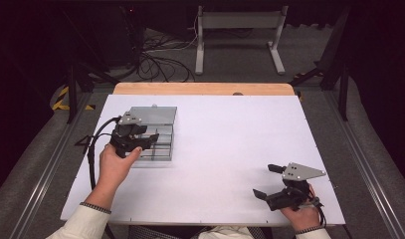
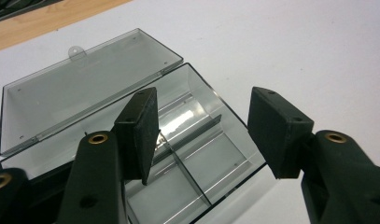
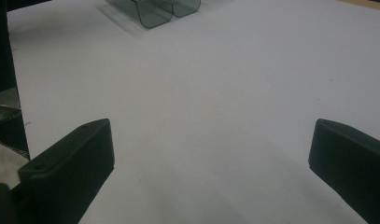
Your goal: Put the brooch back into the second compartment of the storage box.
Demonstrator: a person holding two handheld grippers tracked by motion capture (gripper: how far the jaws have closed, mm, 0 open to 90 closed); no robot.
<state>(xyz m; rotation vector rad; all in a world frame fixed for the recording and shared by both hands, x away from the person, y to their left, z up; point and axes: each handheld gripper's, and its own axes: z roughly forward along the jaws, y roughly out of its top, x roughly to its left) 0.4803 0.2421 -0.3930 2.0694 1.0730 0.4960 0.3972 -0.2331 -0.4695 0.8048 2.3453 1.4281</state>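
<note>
Right gripper (image 1: 267,181), nearest the camera at about 4 o'clock on the white worktop (image 1: 230,149), rests low near the front edge; its fingers (image 3: 71,163) stand wide apart and released, bare surface between them. Left gripper (image 1: 143,141) sits at about 9 o'clock, held over a clear smoked plastic box (image 1: 157,144). Left gripper view: its fingers (image 2: 141,130) are parted and released, gripping nothing; the divided tray of the box (image 2: 197,158) lies below and between them. Lid (image 2: 85,88) is hinged open and lies flat at the far side of the tray, toward 12 o'clock, a small tab at its outer edge. Partitions split the tray into compartments. Box and right gripper are well apart. Wooden worktop edge (image 1: 205,88) shows at 12 o'clock.
</note>
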